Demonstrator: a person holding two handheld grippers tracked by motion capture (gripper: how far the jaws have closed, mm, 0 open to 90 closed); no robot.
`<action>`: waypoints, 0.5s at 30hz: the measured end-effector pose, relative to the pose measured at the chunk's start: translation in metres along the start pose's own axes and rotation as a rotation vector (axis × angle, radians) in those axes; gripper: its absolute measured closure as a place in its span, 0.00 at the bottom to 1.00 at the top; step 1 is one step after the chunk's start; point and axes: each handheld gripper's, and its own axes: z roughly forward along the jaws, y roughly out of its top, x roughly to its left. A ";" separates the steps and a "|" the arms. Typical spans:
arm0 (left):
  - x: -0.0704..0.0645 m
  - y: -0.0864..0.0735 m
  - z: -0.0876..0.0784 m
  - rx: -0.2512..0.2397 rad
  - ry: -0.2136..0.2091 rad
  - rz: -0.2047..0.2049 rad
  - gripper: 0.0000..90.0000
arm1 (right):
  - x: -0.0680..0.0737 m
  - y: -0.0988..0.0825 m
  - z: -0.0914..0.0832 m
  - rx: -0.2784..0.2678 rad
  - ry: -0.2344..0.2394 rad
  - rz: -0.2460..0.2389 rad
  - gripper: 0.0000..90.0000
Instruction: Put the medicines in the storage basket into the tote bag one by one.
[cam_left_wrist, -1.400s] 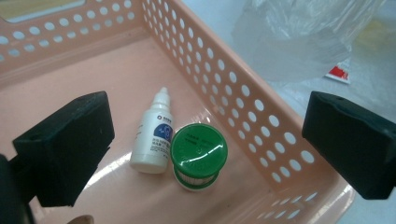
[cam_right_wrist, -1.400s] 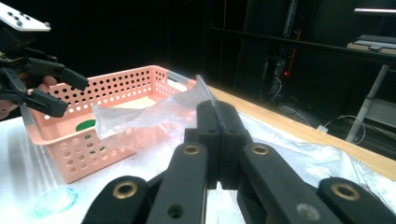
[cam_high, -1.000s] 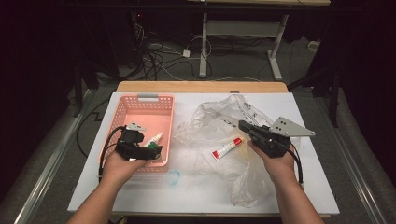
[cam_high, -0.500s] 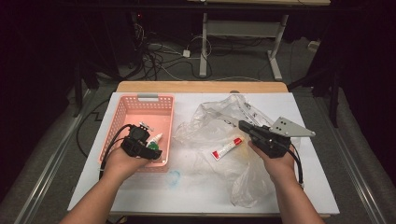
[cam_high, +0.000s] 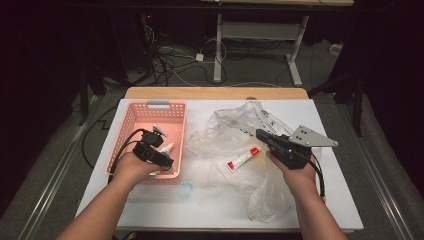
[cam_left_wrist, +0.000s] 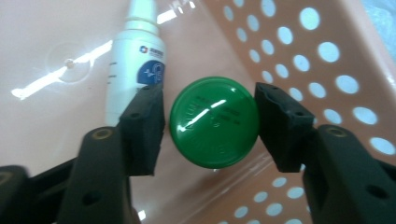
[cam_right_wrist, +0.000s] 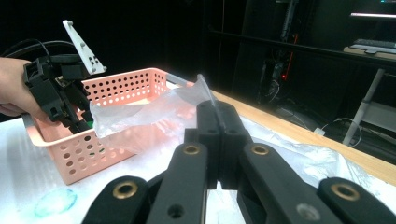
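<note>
Spreading over the middle of the white table (cam_high: 150, 210), a clear plastic bag (cam_high: 235, 132) lies crumpled, one edge pinched between the closed jaws of the right gripper (cam_high: 261, 135), which lifts it slightly. A pink basket (cam_high: 150, 112) sits to the left. Inside it the left gripper (cam_left_wrist: 210, 116) points down, its jaws having just been closing around a green round cap (cam_left_wrist: 214, 122); the pads stand just beside its rim, seemingly not yet pressing. A white bottle (cam_left_wrist: 133, 65) lies alongside. A red-and-white tube (cam_high: 242, 159) rests on the bag.
</note>
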 end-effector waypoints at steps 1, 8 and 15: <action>-0.001 0.000 0.001 0.002 0.001 -0.001 0.51 | 0.000 0.000 0.000 0.000 0.000 0.000 1.00; -0.004 -0.001 0.001 0.005 0.020 0.037 0.55 | 0.001 0.000 0.000 0.001 0.002 -0.007 1.00; -0.008 -0.002 0.002 -0.006 0.047 0.063 0.56 | 0.001 0.000 0.000 -0.001 0.000 -0.004 1.00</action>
